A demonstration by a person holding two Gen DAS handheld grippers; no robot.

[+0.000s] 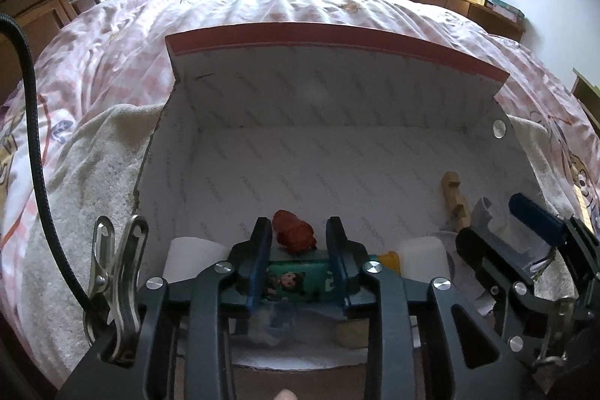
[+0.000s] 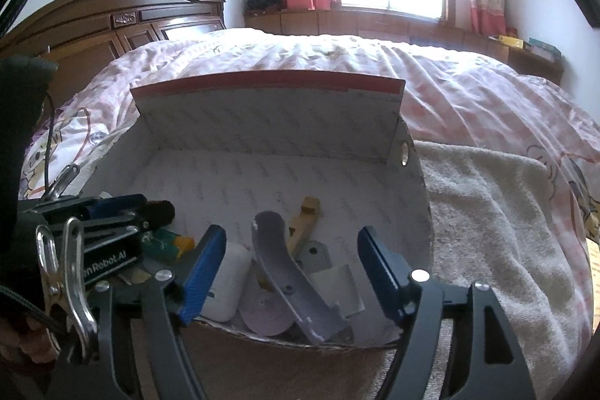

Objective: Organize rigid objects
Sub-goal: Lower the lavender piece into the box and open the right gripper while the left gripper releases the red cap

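Note:
A white cardboard box with a red rim (image 1: 337, 36) (image 2: 262, 79) stands open on the bed. My left gripper (image 1: 300, 227) hangs low inside it, jaws a narrow gap apart. A green cartoon-printed case (image 1: 292, 282) (image 2: 161, 242) lies under and between its blue pads, with no grip visible. Just beyond the tips sits a red toy (image 1: 294, 235). My right gripper (image 2: 292, 250) (image 1: 502, 223) is open wide over a grey curved plastic part (image 2: 285, 272) (image 1: 483, 212) that rests in the box untouched. A wooden piece (image 1: 455, 201) (image 2: 305, 223) leans behind it.
Also in the box: white blocks (image 1: 191, 257) (image 2: 225, 283), a yellow piece (image 1: 390, 259), a pale purple disc (image 2: 262, 315). The box sits on a cream towel (image 2: 487, 212) over a pink quilt (image 1: 262, 6). A wooden headboard (image 2: 112, 21) stands far left.

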